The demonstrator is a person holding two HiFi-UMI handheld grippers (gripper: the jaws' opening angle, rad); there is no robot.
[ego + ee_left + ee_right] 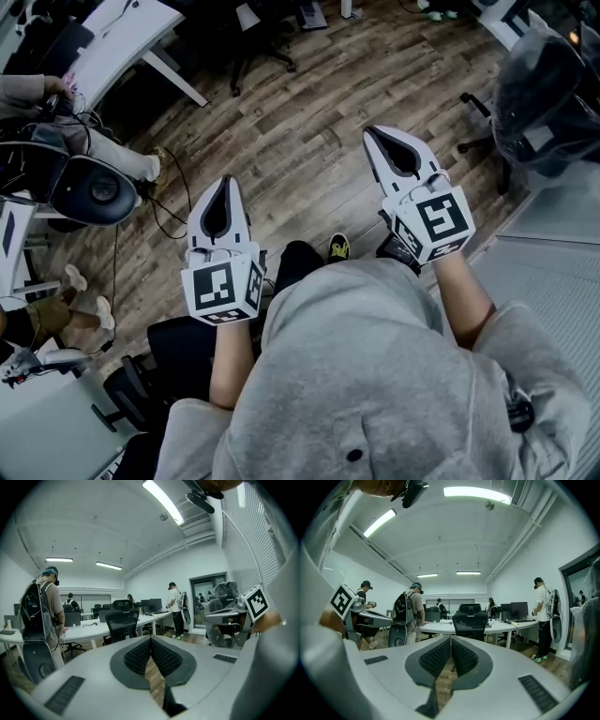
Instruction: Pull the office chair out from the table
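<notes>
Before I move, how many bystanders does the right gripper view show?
5: a person far left, a backpack wearer left of centre, two distant people at the back, a person at right. Others may be hidden.

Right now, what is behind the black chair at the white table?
Behind the office chair runs the white table, with dark monitors on its right part. The chair's back hides the tabletop straight behind it.

Blk office chair (pixel 471 620), wht table (pixel 506 626), brown plank floor (pixel 309 131), grey hoodie (pixel 375 375).
</notes>
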